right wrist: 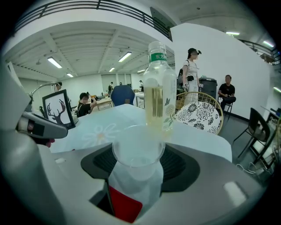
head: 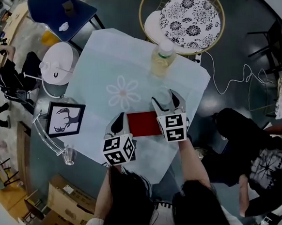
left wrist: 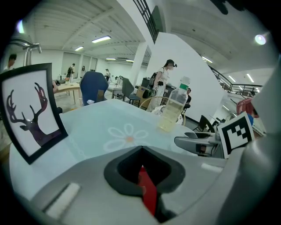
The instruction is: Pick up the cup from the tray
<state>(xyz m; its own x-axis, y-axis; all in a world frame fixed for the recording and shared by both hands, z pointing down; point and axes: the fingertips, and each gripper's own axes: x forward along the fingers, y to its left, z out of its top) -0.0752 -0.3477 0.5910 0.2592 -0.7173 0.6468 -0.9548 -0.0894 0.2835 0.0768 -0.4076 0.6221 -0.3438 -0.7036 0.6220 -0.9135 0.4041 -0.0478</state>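
Note:
A clear plastic cup point(right wrist: 138, 156) stands upright between the jaws of my right gripper point(right wrist: 138, 145), and both pads press its sides. In the head view the cup point(head: 162, 94) is just past the far right corner of the flat red tray point(head: 143, 124), over the pale cloth, with my right gripper point(head: 166, 101) shut around it. At the tray's left edge my left gripper point(head: 118, 122) is closed. In the left gripper view the tray point(left wrist: 148, 191) shows edge-on as a red strip nipped between the left gripper's point(left wrist: 140, 151) jaws.
A bottle of yellowish drink point(head: 162, 58) stands on the daisy-print cloth point(head: 123, 92) just beyond the cup. A framed antler picture point(head: 64, 118) leans at the table's left. A white domed appliance point(head: 59, 62), a patterned round chair point(head: 189, 16) and seated people surround the table.

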